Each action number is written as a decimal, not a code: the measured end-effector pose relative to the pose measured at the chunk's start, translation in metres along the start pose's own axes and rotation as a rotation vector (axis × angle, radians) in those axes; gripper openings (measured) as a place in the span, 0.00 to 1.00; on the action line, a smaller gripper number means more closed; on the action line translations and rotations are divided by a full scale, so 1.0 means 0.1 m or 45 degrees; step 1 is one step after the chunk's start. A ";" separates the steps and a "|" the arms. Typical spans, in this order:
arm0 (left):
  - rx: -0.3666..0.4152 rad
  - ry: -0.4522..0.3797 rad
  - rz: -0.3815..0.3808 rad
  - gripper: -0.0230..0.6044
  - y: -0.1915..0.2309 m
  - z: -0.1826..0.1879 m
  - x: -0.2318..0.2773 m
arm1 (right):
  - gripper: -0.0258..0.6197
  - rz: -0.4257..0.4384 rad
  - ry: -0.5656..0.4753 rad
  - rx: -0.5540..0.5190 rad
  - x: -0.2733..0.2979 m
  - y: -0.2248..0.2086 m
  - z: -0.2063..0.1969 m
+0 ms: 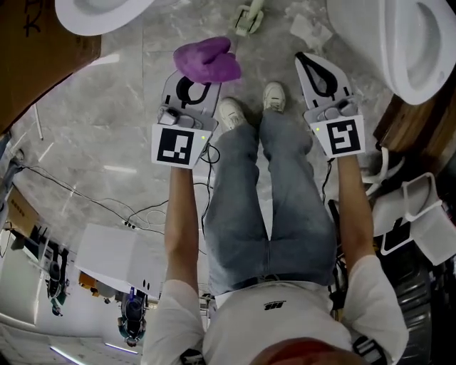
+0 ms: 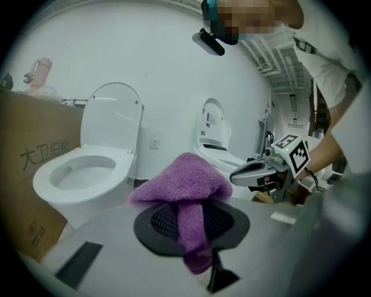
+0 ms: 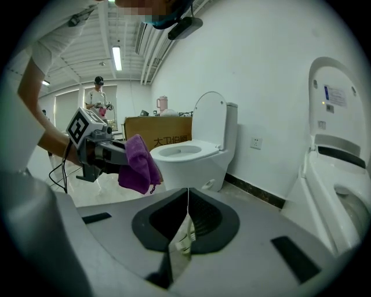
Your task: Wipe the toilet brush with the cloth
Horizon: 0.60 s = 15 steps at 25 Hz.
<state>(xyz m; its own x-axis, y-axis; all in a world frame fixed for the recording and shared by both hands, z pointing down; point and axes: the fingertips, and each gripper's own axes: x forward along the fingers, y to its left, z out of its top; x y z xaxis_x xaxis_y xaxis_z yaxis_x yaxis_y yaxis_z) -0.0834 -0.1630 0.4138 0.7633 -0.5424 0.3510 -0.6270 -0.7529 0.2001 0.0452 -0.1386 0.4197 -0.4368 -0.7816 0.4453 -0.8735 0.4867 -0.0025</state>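
The purple cloth (image 1: 206, 60) is bunched in my left gripper (image 1: 198, 75), which is shut on it; in the left gripper view the cloth (image 2: 188, 180) drapes over the closed jaws. The toilet brush (image 1: 249, 16), pale with a whitish head, lies on the marble floor ahead of the person's shoes, beyond both grippers. My right gripper (image 1: 305, 60) is shut with nothing in it and hangs level with the left one, about a body width to its right. From the right gripper view its closed jaws (image 3: 186, 200) point at a white toilet, with the left gripper (image 3: 98, 151) and cloth (image 3: 139, 165) beside.
White toilets stand at far left (image 1: 92, 14) and far right (image 1: 420, 43). A cardboard box (image 1: 28, 43) sits at the left, cables (image 1: 107, 203) trail over the floor, and white wire racks (image 1: 420, 214) stand at the right. A person stands far back (image 3: 98, 96).
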 end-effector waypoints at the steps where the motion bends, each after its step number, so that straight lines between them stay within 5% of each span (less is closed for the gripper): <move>1: 0.002 0.001 -0.005 0.14 0.02 -0.10 0.05 | 0.04 0.005 0.002 -0.005 0.05 0.00 -0.10; 15: 0.106 -0.006 -0.056 0.15 0.29 -1.33 0.70 | 0.05 0.034 -0.020 -0.088 0.75 -0.12 -1.47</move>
<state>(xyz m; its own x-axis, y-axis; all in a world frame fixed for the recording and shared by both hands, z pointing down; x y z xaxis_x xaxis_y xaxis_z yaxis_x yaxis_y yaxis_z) -0.0689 -0.1733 0.5663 0.7906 -0.5097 0.3393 -0.5778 -0.8044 0.1380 0.0543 -0.1456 0.5852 -0.4636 -0.7737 0.4319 -0.8448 0.5330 0.0480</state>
